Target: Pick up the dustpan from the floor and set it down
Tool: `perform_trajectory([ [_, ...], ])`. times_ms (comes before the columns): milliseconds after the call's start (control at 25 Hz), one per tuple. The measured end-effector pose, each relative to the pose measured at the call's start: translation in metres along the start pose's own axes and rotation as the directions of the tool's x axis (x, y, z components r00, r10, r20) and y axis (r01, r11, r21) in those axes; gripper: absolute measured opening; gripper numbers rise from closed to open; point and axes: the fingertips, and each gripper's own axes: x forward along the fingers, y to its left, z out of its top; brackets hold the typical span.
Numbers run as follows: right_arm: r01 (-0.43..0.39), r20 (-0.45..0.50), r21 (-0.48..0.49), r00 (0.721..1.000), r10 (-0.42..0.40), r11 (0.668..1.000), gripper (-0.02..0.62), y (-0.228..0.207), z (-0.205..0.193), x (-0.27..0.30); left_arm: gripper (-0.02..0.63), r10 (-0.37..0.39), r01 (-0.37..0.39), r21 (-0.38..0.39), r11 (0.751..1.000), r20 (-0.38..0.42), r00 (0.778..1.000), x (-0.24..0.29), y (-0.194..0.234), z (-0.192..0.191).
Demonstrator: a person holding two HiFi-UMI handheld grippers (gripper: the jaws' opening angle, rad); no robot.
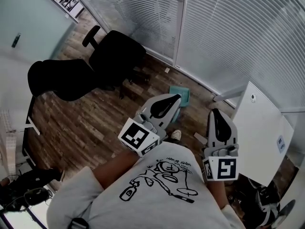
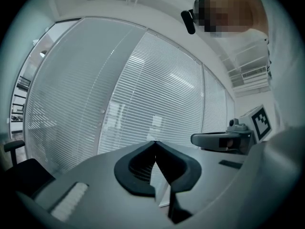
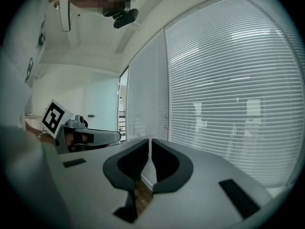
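- two black office chairs (image 1: pixel 71 78) stand on the wood floor (image 1: pixel 71 123) at the left, close together, well apart from both grippers.
- the left gripper (image 1: pixel 175 99) is held level in front of the person's printed grey shirt (image 1: pixel 157 185), its marker cube nearest the body. in the left gripper view its jaws meet at the tips with nothing between them, and only the window blinds (image 2: pixel 143 94) show beyond.
- the dustpan (image 1: pixel 185 95), a pale teal piece, lies on the floor near the foot of the blinds. in the head view it sits just past the left gripper's tip and is partly hidden by it. neither gripper touches it.
- the right gripper (image 1: pixel 215 112) is held beside the left one, tipped slightly down. in the right gripper view its jaws are pressed together and hold nothing.
- a white table (image 1: pixel 262 128) stands at the right, just beside the right gripper.
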Motion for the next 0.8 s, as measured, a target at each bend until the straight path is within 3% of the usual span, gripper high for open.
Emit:
perform_trajectory([
  [240, -0.031, -0.017, 0.026, 0.999, 0.031, 0.999, 0.017, -0.003, -0.013, -0.002, 0.002, 0.013, -0.013, -0.003, 1.000, -0.013, 1.000, 0.002, -0.007, -0.008],
  [800, -0.119, -0.157, 0.073, 0.979, 0.130, 0.990, 0.020, 0.020, -0.077, 0.020, 0.002, 0.067, -0.068, -0.021, 0.997, -0.028, 0.997, -0.020, 0.009, -0.015],
])
